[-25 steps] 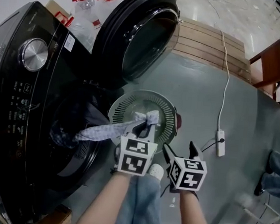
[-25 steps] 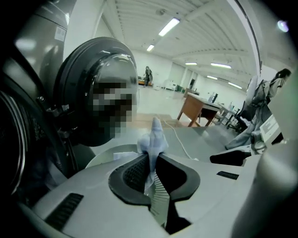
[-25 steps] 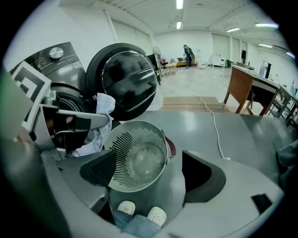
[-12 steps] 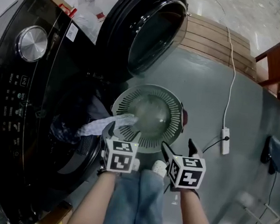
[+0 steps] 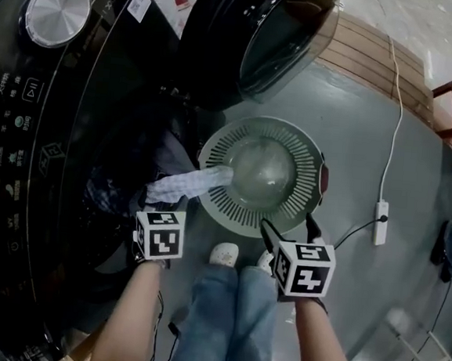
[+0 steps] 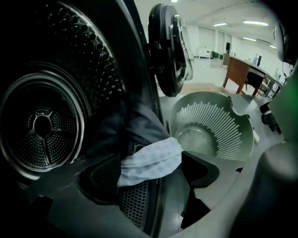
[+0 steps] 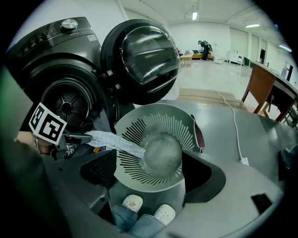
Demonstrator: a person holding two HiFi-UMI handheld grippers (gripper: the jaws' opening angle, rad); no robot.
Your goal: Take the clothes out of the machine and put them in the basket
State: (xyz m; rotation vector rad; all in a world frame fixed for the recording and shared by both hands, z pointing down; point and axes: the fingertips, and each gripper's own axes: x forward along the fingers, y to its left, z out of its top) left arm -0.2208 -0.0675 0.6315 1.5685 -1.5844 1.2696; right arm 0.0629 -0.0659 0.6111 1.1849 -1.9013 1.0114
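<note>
Head view: round slotted basket (image 5: 290,213)

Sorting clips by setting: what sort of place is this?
Probably a large open hall or lab, not a home laundry: the black front-loading washing machine stands on a grey floor, a brown wooden desk beyond, ceiling strip lights overhead.

The smooth grey floor (image 5: 355,140) carries a round pale-green slatted plastic basket (image 5: 300,182) just ahead of the right gripper's fingers (image 5: 269,235), and a white corded power strip (image 5: 379,222) well off to their right.
</note>
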